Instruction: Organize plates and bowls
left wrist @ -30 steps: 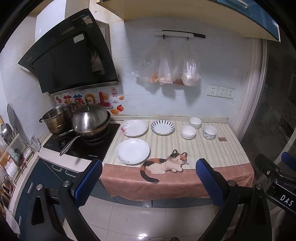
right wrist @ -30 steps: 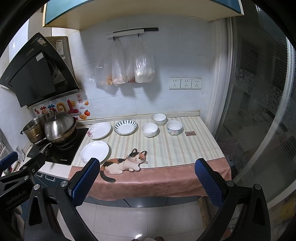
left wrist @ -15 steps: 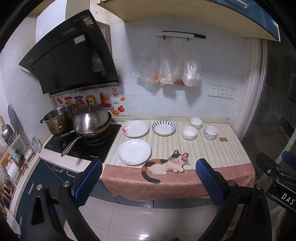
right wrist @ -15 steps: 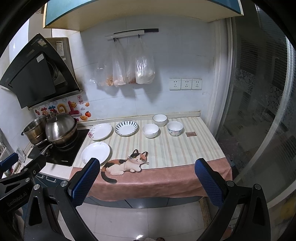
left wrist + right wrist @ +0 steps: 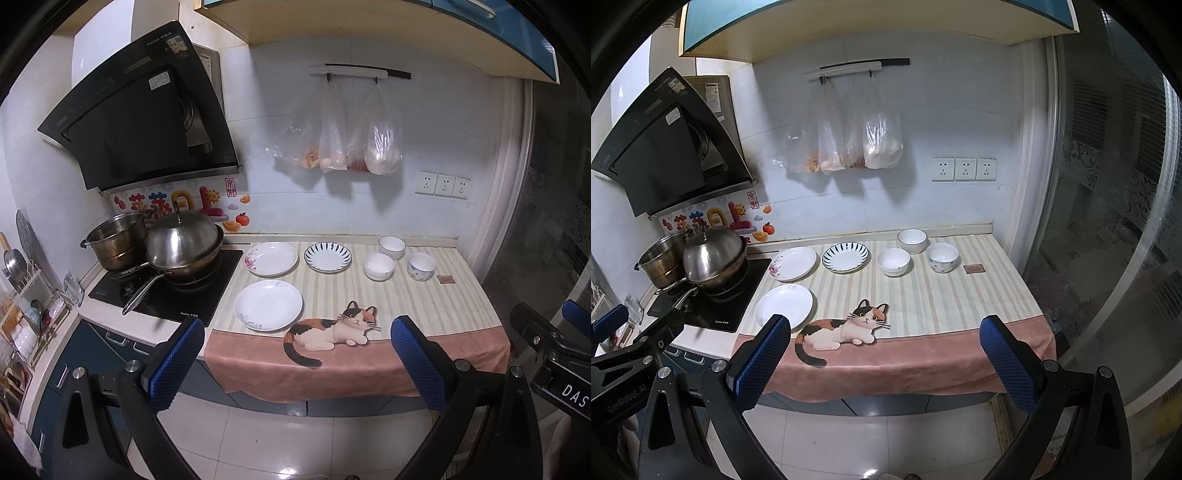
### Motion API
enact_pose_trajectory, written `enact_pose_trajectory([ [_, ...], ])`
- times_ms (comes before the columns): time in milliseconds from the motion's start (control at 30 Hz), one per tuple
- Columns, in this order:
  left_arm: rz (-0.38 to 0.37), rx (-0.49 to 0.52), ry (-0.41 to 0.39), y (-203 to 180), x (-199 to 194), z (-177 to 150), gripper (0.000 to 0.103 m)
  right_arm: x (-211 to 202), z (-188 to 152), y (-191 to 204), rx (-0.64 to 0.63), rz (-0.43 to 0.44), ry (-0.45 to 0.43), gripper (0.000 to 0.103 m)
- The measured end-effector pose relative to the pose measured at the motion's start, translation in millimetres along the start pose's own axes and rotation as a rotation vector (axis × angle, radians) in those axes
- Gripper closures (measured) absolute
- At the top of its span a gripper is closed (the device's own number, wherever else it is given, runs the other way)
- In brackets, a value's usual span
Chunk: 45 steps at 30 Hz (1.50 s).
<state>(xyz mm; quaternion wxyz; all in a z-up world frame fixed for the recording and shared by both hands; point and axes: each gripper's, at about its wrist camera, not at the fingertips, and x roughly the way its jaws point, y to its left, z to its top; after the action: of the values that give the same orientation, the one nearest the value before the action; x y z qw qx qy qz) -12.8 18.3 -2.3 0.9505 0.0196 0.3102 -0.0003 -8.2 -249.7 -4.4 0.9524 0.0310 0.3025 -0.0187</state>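
striped cloth [image 5: 424, 295] covers counter by stove [image 5: 166, 291]; left claw [image 5: 295, 354], right claw [image 5: 886, 354] released, empty.

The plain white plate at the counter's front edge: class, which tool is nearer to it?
Left. The left tool is roughly in front of the plain white plate, though still short of the counter. The right tool is further to the plate's right, equally short.
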Motion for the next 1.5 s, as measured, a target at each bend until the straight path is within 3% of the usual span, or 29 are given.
enact_pose_trajectory([
  [933,-0.005,0.002,-0.011,-7.6,5.7,9.0,0.0,3.0,-2.0,-1.4,0.0,-0.002,-0.002,0.0],
  [1100,-0.014,0.005,0.006,-8.1,21.9,18.7,0.0,15.2,-1.0,4.9,0.008,-0.006,0.008,0.0],
  [1300,0.016,-0.009,0.023,20.7,63.8,22.9,0.0,50.0,-3.1,15.0,0.067,0.073,0.013,0.0],
  [1500,0.089,-0.071,0.096,70.0,134.6,17.0,0.0,137.4,-16.4,51.3,0.062,0.178,0.133,0.0],
])
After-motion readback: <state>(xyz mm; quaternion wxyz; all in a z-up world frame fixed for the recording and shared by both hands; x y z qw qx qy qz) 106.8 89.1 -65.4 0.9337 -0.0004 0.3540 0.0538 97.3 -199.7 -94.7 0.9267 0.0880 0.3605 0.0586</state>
